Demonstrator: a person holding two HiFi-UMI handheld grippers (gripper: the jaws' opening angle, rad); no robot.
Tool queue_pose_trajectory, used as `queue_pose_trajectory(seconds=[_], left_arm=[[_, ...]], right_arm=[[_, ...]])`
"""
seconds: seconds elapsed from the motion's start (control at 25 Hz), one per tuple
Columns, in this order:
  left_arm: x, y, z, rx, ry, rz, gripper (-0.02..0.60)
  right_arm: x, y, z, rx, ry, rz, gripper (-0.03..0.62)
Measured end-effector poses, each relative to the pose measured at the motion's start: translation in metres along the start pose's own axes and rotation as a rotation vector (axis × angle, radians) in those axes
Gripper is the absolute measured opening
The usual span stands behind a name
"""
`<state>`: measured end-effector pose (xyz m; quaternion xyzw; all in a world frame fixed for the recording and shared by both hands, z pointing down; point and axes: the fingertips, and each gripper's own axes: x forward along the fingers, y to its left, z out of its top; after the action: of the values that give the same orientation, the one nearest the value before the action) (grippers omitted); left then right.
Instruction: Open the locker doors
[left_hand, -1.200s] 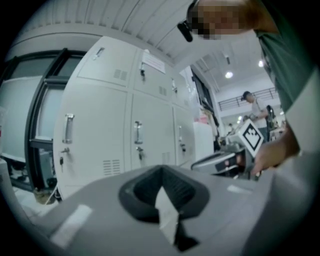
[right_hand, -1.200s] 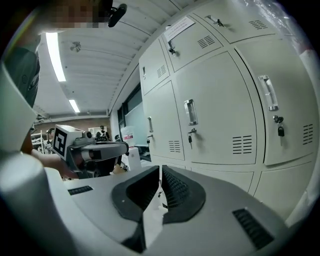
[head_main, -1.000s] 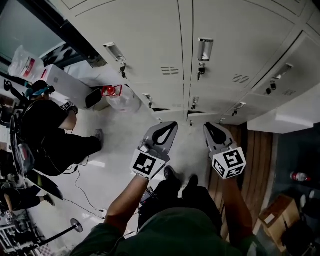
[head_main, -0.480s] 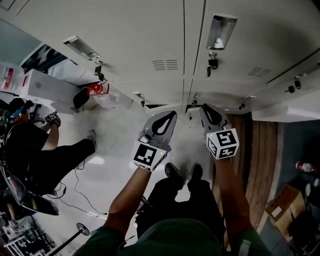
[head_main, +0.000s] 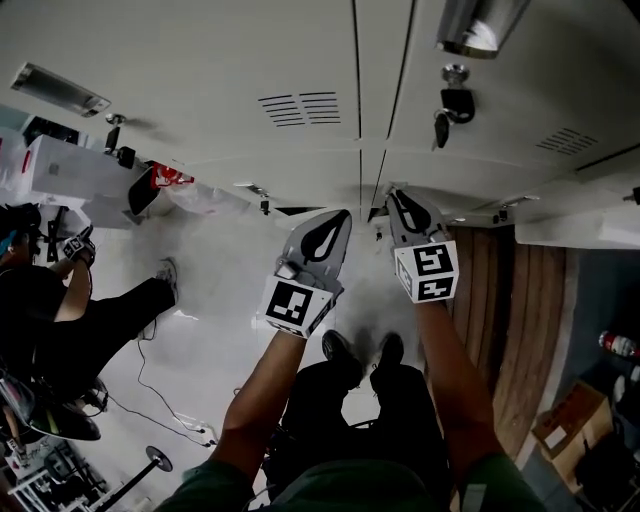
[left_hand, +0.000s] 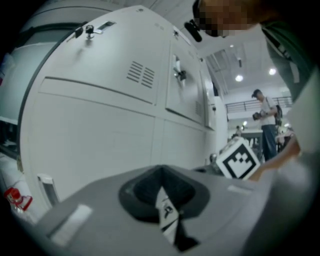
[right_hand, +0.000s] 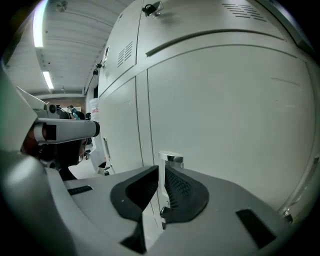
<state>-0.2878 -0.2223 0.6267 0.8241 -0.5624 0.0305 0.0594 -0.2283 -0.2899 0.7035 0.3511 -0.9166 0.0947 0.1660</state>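
1. Straight ahead of the person, a bank of pale grey locker doors (head_main: 230, 60) fills the top of the head view. Every door in sight looks closed.
2. The upper door on the right has a recessed metal handle (head_main: 478, 25), with a key (head_main: 455, 100) hanging in the lock below it. The door to its left has vent slots (head_main: 305, 108).
3. The left gripper (head_main: 340, 218) is held low in front of the lockers, near the seam between two doors. Its jaws are clenched tip to tip with nothing between them, and it touches no door.
4. The right gripper (head_main: 397, 200) is just beside the left one, its tips close to the lower row of doors. Its jaws are pressed together and empty.
5. In the right gripper view, a small chrome pull handle (right_hand: 170, 159) on a lower door sits just past the closed tips. Cannot tell whether the tips touch it.
6. The left marker cube (head_main: 297, 305) and right marker cube (head_main: 427, 272) face up at the camera.
7. Below the grippers are the person's dark shoes (head_main: 340, 350) on a pale floor (head_main: 220, 300). A wood-look strip (head_main: 520, 330) runs along the right.
8. A seated person in dark clothes (head_main: 60, 300) is at the left edge, well apart from the grippers.
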Motion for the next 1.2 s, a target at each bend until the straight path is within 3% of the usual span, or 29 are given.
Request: queue_pose_trajectory(seconds=[0.24, 0.52, 0.88, 1.2], left_arm=[[0.015, 0.006, -0.018, -0.005, -0.013, 0.011, 0.003], [0.028, 0.004, -0.026, 0.01, -0.016, 0.004, 0.003], [0.042, -0.021, -0.05, -0.019, 0.007, -0.019, 0.003], [0.032, -0.08, -0.061, -0.053, 0.025, -0.104, 0.003]], right_arm=[[0.022, -0.002, -0.006, -0.02, -0.033, -0.049, 0.012], [0.019, 0.003, -0.008, -0.03, -0.071, -0.04, 0.029], [-0.035, 0.027, -0.03, 0.028, -0.07, 0.042, 0.034], [-0.1, 0.031, -0.058, 0.107, -0.05, 0.02, 0.037]])
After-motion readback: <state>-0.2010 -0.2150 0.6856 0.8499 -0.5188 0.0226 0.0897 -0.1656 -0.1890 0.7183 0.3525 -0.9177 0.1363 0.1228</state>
